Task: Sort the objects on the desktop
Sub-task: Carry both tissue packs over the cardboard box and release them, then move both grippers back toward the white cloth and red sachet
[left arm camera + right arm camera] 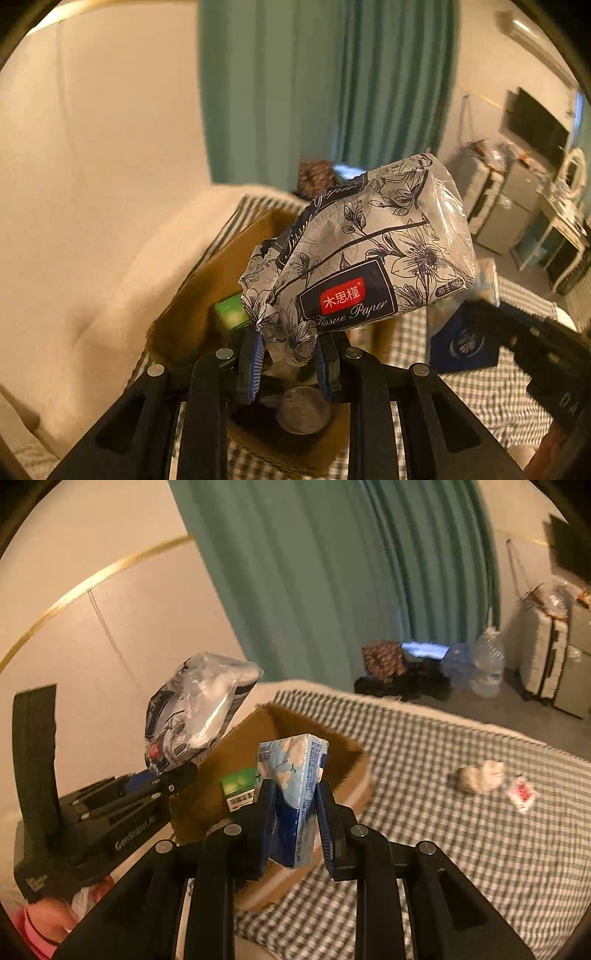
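Evidently both tissue packs are held over the cardboard box, probably for dropping in: the floral tissue pack is pinched at its crumpled end by the left gripper, the blue tissue pack clamped by the right gripper

Glossy crinkled plastic wraps the floral tissue pack; beside it, the box is matt brown cardboard on checked woven cloth.
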A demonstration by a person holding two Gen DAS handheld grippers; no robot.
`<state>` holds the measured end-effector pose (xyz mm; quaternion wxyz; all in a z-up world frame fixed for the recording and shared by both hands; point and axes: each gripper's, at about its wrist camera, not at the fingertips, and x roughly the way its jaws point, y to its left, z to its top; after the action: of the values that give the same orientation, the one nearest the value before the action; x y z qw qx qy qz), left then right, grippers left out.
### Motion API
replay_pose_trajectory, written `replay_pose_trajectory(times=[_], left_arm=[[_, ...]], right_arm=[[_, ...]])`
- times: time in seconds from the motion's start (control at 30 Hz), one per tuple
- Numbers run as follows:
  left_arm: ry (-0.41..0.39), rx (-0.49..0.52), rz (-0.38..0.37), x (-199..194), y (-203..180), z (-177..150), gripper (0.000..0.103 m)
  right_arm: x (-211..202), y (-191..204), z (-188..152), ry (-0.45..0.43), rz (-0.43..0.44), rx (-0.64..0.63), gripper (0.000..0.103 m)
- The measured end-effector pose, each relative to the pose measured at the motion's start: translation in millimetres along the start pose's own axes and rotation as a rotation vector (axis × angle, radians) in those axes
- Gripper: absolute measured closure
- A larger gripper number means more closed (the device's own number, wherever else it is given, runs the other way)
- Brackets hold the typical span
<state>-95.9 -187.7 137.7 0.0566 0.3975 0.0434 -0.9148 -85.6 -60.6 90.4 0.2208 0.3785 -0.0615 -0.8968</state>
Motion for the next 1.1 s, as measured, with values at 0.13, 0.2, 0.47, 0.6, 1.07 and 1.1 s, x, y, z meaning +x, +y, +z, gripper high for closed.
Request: replay_pose_trajectory(times=[0.13,0.2,0.47,0.6,1.07,1.1], left_arm=[[0.077,-0.028,0.03,37.3,21.1,-6.2,0.079],[0.109,-0.023,0.04,54.2,25.5,-6.9,0.079],[0.172,-0.047,0.101,84.2,31.5,-12.4,0.009],[0.193,-0.069,0.117,80.0,31.5,-16.0,0.009],[-0.045,0.149,-0.042,-14.2,-76.1,-36.8,0.0],[-0.045,0.162,-0.06,-14.0,-87.6,-39.3,0.0]], right_arm=[[45.4,10.8,9.9,0.05,0.0,-0.025,0.081],[61.4,11.6,11.7,0.065,0.0,-0.025,0.081],[80.4,4.9,25.7,0.052,0.0,0.045,0.036],[50.4,-8.8,23.5,-0.047,0.025,0.092,0.031],[-106.0,-124.7,-29.5,-0.286,-0.387,0.149,0.027],[-116.0,-137.9,-36.3,-0.288,-0.42,0.161,0.027]])
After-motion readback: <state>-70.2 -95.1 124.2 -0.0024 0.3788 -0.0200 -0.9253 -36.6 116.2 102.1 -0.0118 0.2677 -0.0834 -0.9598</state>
